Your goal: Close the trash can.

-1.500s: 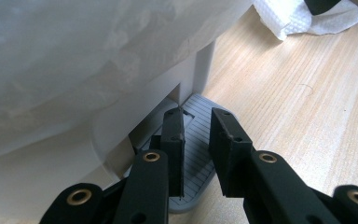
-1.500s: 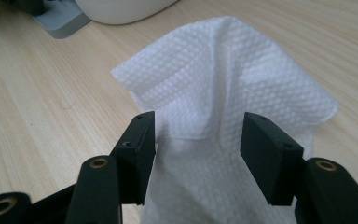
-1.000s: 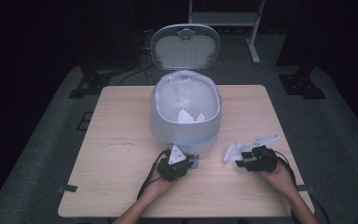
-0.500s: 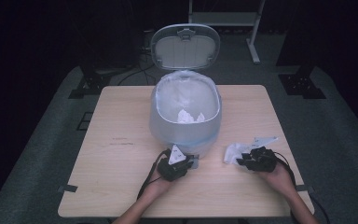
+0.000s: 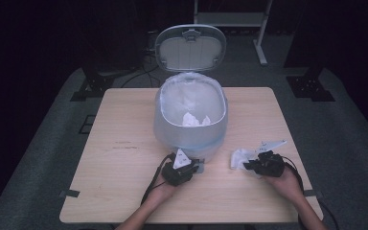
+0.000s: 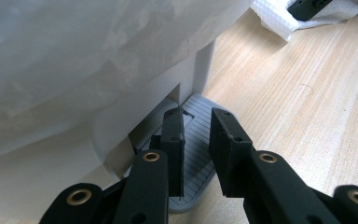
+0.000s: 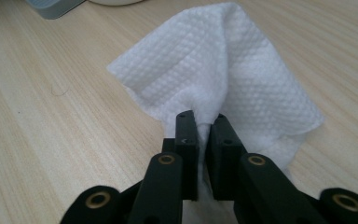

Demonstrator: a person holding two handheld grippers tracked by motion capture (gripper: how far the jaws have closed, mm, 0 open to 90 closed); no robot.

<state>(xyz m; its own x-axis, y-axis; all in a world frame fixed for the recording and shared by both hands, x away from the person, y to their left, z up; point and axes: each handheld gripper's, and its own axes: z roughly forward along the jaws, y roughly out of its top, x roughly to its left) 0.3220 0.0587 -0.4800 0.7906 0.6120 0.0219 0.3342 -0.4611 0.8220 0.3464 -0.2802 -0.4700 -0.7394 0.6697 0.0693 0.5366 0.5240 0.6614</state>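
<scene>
The right hand-held gripper has just closed, its jaws pinching a white paper towel lying on the tabletop beside the bin; the left hand-held gripper, jaws together, presses the bin's pedal.

The paper towel is white with a fine embossed dimple pattern. The pedal bin is pale blue-grey, its liner bag translucent white, its foot pedal grey with ridged stripes. The bench is light wood with fine straight grain. Both grippers are black with brass-coloured rivets: left gripper, right gripper, at 5 o'clock from the bin
</scene>
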